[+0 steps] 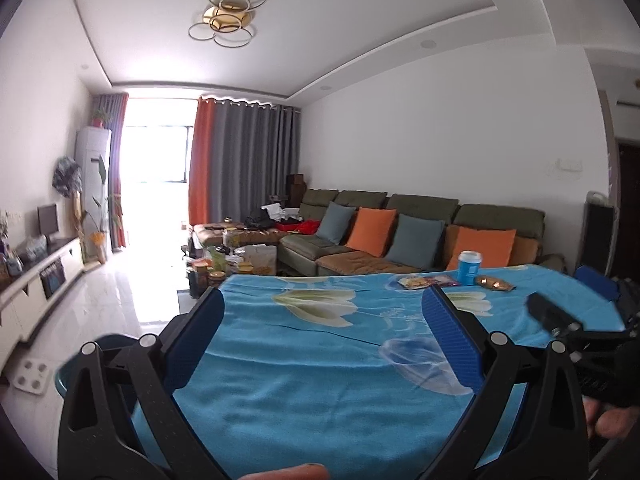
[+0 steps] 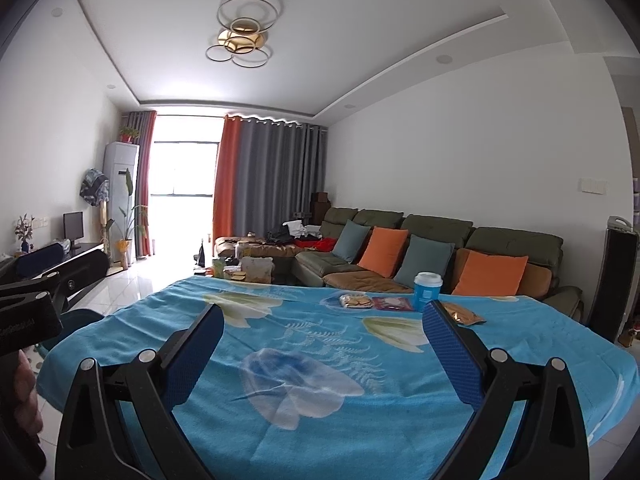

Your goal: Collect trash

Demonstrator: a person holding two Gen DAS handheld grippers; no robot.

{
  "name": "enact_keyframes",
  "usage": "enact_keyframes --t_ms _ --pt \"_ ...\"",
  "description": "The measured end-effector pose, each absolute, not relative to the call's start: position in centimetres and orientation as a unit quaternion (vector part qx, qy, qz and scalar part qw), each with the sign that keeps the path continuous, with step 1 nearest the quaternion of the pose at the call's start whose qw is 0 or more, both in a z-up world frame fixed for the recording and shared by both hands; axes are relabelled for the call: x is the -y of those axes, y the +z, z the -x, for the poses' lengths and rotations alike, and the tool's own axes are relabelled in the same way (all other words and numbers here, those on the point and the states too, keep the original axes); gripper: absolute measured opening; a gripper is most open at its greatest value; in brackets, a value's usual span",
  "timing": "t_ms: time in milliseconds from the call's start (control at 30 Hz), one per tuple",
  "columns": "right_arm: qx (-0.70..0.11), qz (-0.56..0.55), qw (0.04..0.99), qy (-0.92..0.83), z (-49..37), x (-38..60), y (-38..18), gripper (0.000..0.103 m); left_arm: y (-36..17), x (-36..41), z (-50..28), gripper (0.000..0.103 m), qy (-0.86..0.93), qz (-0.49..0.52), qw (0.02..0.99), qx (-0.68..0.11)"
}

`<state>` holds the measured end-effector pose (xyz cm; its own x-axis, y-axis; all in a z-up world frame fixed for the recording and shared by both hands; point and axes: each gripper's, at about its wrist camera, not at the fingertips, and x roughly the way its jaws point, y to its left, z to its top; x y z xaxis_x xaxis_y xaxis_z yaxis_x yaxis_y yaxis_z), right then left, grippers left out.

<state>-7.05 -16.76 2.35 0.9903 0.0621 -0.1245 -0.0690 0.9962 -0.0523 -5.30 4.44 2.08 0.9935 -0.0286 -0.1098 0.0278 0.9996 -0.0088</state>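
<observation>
On the far right of the table with the blue flowered cloth [image 2: 320, 344] lie a blue paper cup with a white lid [image 2: 427, 291], a clear snack packet [image 2: 354, 300], a dark red wrapper [image 2: 392, 303] and a gold wrapper [image 2: 464, 314]. The left wrist view shows the cup [image 1: 469, 267], the snack packet [image 1: 414, 281], the purple wrapper [image 1: 442, 280] and the gold wrapper [image 1: 495, 283]. My left gripper [image 1: 323, 300] is open and empty over the near cloth. My right gripper [image 2: 323, 314] is open and empty, well short of the trash.
A green sofa with orange and grey cushions [image 2: 440, 252] stands behind the table. A cluttered low table [image 2: 248, 266] lies beyond the far edge. A teal bin [image 1: 76, 364] sits by the table's left side. A TV bench [image 1: 36, 276] runs along the left wall.
</observation>
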Motion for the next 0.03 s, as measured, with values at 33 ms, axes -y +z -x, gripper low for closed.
enact_keyframes --t_ms 33 --pt "-0.062 0.026 0.997 0.030 6.75 17.14 2.46 0.096 2.22 -4.51 5.01 0.097 -0.017 0.002 0.998 -0.057"
